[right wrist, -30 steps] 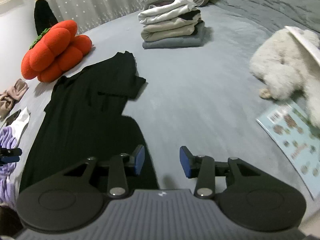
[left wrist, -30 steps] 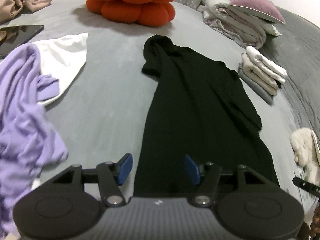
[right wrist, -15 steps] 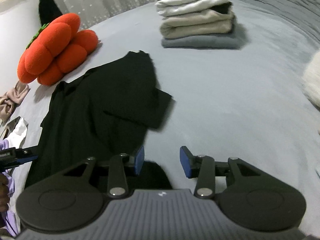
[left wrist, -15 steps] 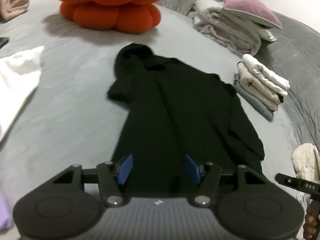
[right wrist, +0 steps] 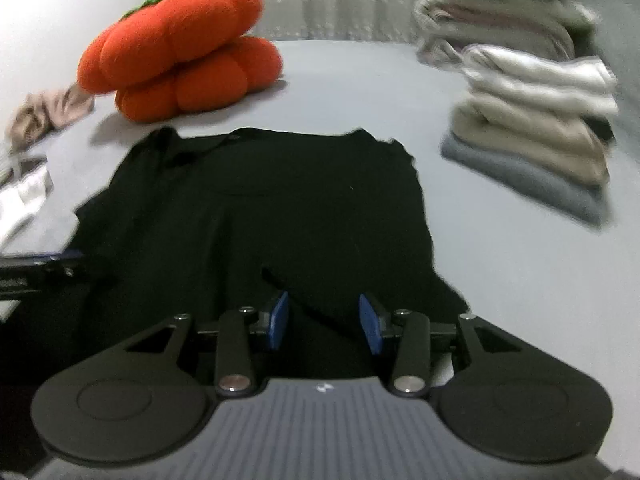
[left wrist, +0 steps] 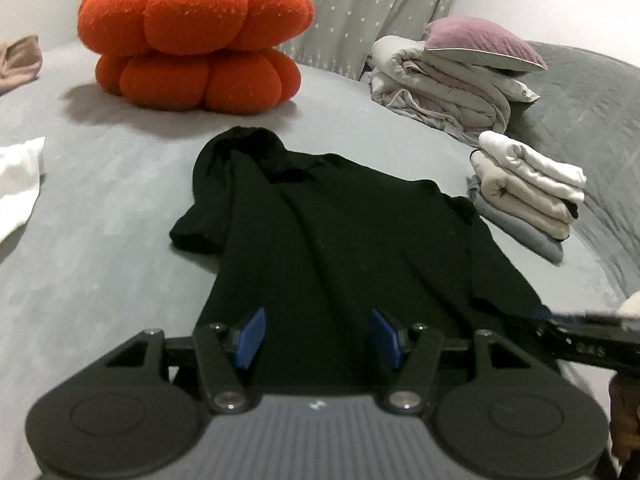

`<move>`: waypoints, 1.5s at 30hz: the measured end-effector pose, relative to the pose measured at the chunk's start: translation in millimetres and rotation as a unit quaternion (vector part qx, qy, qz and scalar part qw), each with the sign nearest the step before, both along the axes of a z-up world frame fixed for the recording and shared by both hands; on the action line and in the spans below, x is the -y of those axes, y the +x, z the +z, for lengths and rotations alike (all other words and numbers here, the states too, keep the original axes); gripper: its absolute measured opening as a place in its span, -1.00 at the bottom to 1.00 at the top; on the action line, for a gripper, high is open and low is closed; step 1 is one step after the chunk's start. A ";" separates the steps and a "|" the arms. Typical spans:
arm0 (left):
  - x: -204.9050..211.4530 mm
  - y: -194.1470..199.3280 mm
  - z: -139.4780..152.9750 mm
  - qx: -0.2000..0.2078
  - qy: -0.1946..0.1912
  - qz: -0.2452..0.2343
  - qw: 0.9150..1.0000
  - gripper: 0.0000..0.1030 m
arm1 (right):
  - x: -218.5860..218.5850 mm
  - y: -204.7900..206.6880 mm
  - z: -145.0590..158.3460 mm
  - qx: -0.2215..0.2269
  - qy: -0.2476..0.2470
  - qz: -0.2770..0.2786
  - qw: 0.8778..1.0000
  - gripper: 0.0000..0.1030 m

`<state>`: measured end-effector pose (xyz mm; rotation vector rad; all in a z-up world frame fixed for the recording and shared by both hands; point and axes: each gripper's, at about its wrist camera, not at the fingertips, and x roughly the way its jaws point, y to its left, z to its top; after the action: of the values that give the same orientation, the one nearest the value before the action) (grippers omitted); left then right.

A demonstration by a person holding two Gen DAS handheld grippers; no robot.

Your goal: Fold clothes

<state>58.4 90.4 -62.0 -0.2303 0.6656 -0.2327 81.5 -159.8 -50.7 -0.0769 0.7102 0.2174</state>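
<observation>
- While both sets of fingers stand spread wide and hold nothing, the left gripper [left wrist: 318, 336] hangs over the near hem of the black garment [left wrist: 340, 248], and the right gripper [right wrist: 325, 322] hangs over the same near end, toward its right edge.
- Spread lengthwise on the grey bed [left wrist: 100, 208], the black garment lies mostly flat, one short sleeve sticking out at its left side.
- Just right of the garment sits a stack of folded clothes [left wrist: 528, 192].
- Left of the garment lies a white cloth [left wrist: 18, 184].
- Beyond the garment's collar sits an orange pumpkin cushion [left wrist: 196, 36].
- Right of the cushion, behind the stack, rests rolled bedding [left wrist: 444, 84] with a purple pillow [left wrist: 480, 44] on top.
</observation>
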 end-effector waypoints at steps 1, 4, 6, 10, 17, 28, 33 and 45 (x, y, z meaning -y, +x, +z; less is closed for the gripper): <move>1.5 -0.4 -0.5 0.004 0.006 0.000 1.000 0.16 | -4.0 4.0 -3.3 0.006 -0.015 0.007 1.000 -0.13; 7.1 -1.2 -1.0 0.013 0.027 -0.001 1.000 0.17 | -10.8 10.4 -10.4 0.026 -0.042 0.020 0.999 -0.03; 9.2 -1.8 -1.0 0.016 0.035 -0.002 0.999 0.18 | -13.8 10.8 -12.4 0.037 -0.058 0.030 0.997 -0.02; 9.0 -2.3 -0.6 0.015 0.034 0.001 0.999 0.18 | -11.1 11.5 -12.5 0.037 -0.046 0.034 0.998 0.01; 8.5 -2.7 -0.6 0.012 0.025 0.005 1.000 0.18 | -12.0 13.1 -13.5 0.042 -0.036 0.035 0.998 -0.27; 6.6 -1.3 0.1 0.007 0.016 0.011 1.000 0.18 | 28.0 22.7 1.6 0.069 -0.057 -0.066 0.994 -0.94; 4.0 0.2 0.4 0.005 0.010 0.011 1.000 0.18 | 73.9 40.5 11.2 0.069 -0.046 -0.143 0.986 -0.94; 3.8 1.9 0.7 0.005 0.015 0.010 1.000 0.18 | 135.1 95.6 15.1 0.056 -0.076 -0.241 0.966 -0.97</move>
<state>60.3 86.6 -61.4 -0.2068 0.6560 -0.2040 177.1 -294.9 -35.5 -0.0600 0.6115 -0.3062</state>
